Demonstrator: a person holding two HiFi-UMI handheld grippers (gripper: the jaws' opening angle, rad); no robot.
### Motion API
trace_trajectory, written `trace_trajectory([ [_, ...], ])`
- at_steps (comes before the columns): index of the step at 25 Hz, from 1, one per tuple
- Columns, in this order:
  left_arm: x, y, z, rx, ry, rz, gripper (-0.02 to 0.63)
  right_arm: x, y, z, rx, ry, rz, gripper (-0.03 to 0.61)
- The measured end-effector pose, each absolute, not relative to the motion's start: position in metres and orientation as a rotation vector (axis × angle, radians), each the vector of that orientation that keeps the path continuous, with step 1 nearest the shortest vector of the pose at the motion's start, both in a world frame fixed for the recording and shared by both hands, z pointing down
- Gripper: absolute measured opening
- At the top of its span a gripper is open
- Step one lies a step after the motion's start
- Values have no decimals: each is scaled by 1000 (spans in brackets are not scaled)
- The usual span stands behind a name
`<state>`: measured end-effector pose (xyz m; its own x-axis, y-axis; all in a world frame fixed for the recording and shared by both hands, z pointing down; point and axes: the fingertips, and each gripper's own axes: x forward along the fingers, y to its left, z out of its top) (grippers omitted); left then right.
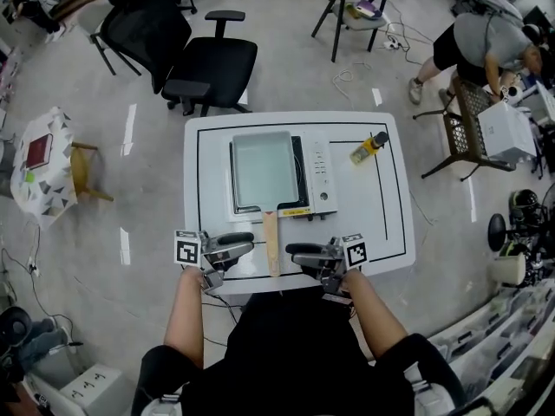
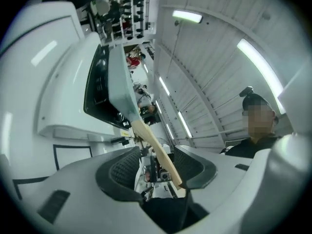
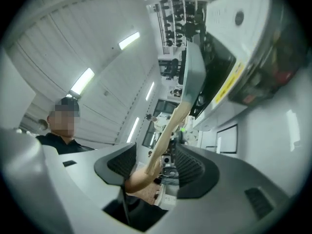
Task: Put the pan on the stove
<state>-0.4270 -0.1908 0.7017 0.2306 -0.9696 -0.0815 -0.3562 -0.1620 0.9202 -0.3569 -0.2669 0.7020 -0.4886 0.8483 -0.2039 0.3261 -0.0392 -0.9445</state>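
Observation:
A pale rectangular pan lies on the black-topped white stove, its wooden handle pointing back at me over the table's near edge. My left gripper is just left of the handle and my right gripper just right of it, tips facing each other. Both stand open, apart from the wood. In the left gripper view the handle runs ahead of the spread jaws of the left gripper to the pan. The right gripper view shows the same handle beyond the right gripper.
The white table has black line markings and a yellow bottle-like object to the right of the stove. A black office chair stands behind the table. A person bends over at the far right.

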Motion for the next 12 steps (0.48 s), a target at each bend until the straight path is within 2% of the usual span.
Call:
trace_trajectory([
  [1, -431, -181, 696, 1692, -1310, -929, 227, -354, -281, 700, -1191, -1881, 1528, 243],
  [4, -436, -157, 663, 1756, -1532, -911, 96, -339, -315, 677, -1074, -2232, 1401, 89],
  [6, -430, -152, 631, 1817, -1678, -862, 36, -323, -333, 652, -965, -2519, 1210, 48],
  [8, -417, -162, 601, 1910, -1812, -742, 17, -304, -351, 624, -775, -2814, 916, 37],
  [12, -393, -202, 551, 2036, -2037, -486, 17, -264, -387, 571, -268, -3157, 395, 31],
])
